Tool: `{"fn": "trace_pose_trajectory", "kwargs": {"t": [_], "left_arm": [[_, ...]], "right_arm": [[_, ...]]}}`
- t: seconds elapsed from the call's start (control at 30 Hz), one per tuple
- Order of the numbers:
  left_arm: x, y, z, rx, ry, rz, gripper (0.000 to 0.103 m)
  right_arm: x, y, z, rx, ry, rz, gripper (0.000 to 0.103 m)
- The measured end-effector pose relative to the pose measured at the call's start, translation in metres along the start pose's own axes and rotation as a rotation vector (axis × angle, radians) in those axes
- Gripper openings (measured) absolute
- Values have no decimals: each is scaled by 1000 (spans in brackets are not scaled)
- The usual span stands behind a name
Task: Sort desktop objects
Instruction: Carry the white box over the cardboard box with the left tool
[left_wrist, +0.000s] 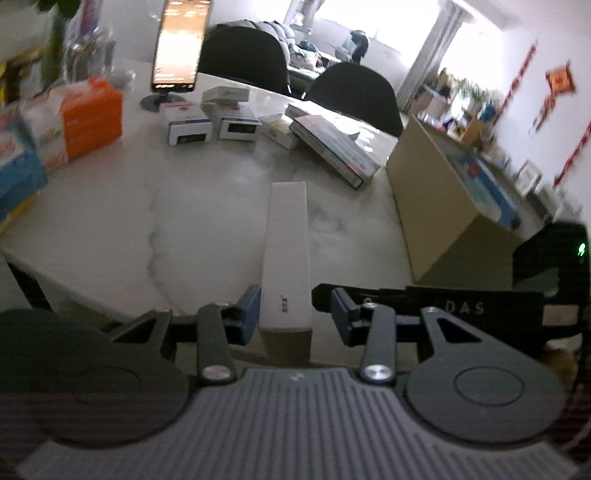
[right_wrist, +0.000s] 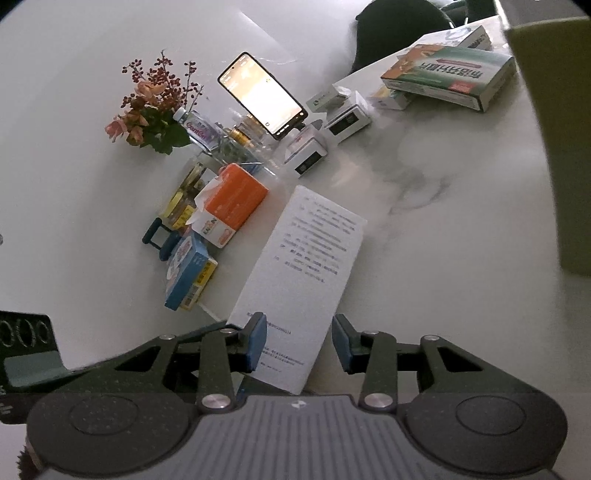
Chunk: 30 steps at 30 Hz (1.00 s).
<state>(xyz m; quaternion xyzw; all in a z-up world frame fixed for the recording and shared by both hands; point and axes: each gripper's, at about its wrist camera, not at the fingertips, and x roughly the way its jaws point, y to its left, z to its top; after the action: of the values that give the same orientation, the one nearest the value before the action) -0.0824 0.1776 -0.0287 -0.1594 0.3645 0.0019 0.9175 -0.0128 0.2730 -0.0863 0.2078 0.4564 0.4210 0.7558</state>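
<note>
**White box stands between your two claws at the near edge of the desk**

The long white box (left_wrist: 286, 251) is the one you are working on. In the left wrist view it stands on a narrow side near the front edge of the marble desk (left_wrist: 110, 229) and points away from you toward the clutter at the back.

Your left claw (left_wrist: 294, 312) is partly open and straddles the near end of the box. One blue pad lies against the box's side, and a thin gap shows at the other pad, so you have no two-sided grip there.

Your right claw (right_wrist: 299, 341) is also partly open. From its camera you see the box's broad printed face. One pad overlaps that face and the other sits just off its edge. That claw does not appear to clamp the box either.

An open cardboard carton (left_wrist: 436, 206) stands to the right of the white box, near it but apart. At the back of the desk:

- A lit phone (left_wrist: 181, 44) stands on a stand.
- Several small white boxes (left_wrist: 190, 129) lie just in front of the phone.
- A green medicine box (right_wrist: 447, 74) leans on other packs.

An orange tissue pack (left_wrist: 88, 114), a blue carton (right_wrist: 188, 273) and a bunch of flowers (right_wrist: 147, 107) fill the left side.
</note>
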Motion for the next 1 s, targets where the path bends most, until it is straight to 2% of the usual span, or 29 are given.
{"fn": "trace_pose_trajectory", "kwargs": {"t": [0.27, 0.43, 0.57, 0.8, 1.0], "left_arm": [[21, -11, 10, 65, 67, 43, 39], [36, -9, 18, 62, 99, 59, 38], [48, -11, 21, 63, 122, 71, 30], [53, -15, 25, 50, 117, 107, 27], [49, -19, 31, 37, 76, 147, 27]], "right_arm": [[-2, -12, 1, 18, 0, -40, 42], [-9, -12, 3, -17, -24, -86, 44], [-16, -8, 5, -72, -47, -142, 50], [-28, -4, 9, -121, -71, -177, 57], [-42, 2, 14, -147, -104, -176, 57]]}}
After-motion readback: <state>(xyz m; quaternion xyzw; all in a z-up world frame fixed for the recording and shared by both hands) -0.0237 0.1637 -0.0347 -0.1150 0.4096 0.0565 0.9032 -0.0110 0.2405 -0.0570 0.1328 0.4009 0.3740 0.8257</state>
